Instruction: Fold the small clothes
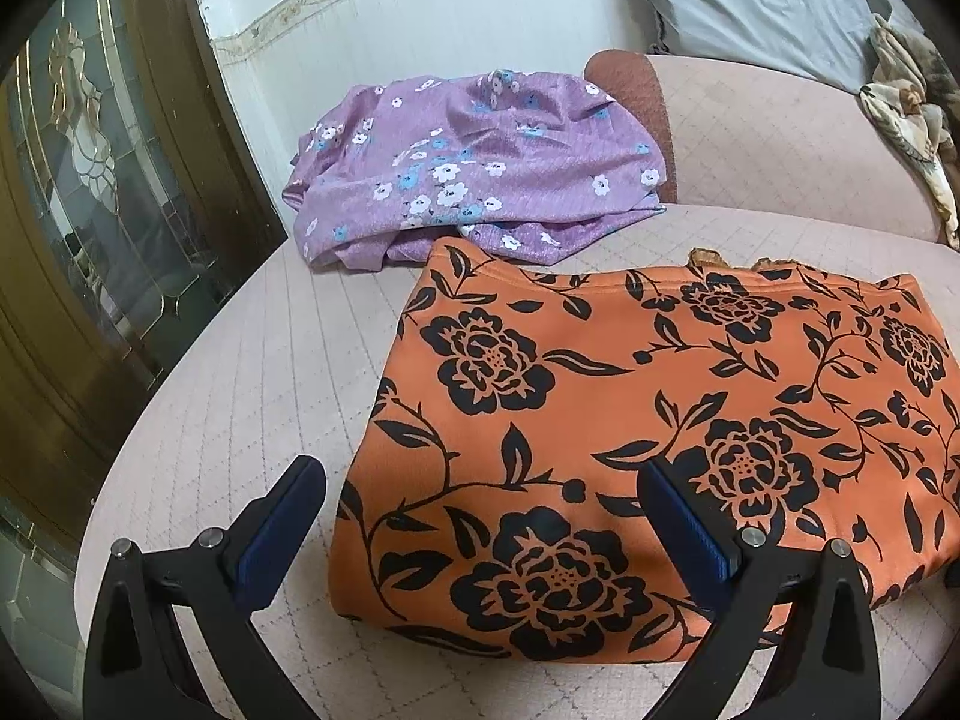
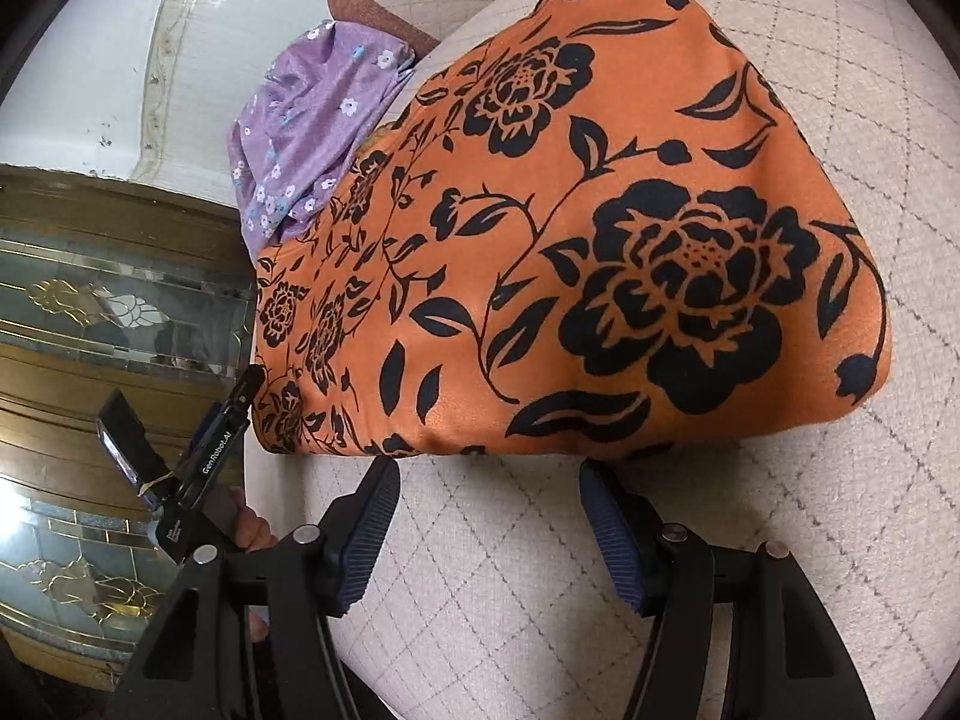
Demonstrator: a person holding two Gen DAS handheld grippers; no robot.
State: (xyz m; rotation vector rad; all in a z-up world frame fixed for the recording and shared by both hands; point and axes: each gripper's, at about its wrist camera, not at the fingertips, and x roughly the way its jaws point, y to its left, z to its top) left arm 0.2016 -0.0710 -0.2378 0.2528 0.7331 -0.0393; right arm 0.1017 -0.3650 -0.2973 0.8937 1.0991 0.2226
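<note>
We hold our left gripper (image 1: 480,480) with its jaws spread wide and nothing between them; its right finger hangs over the near part of the orange floral garment (image 1: 660,396), its left finger over bare cushion. Whether that right finger touches the cloth we cannot tell. Our right gripper (image 2: 489,474) is likewise released, its blue-padded fingers (image 2: 369,531) apart over the quilted sofa cushion (image 2: 510,570), just short of the garment's near edge and gripping nothing. In the right wrist view, part of a hand (image 2: 252,531) shows at the left with the other gripper's body.

The orange garment, printed with black roses and leaves, lies folded flat in a rough rectangle on the seat cushion, its left edge set back from the cushion's left edge. Beyond it, toward the back left corner of the seat, a purple flowered garment (image 1: 474,168) lies crumpled, its near hem touching the orange one. Farther back stands a grey pillow (image 1: 762,6).
</note>
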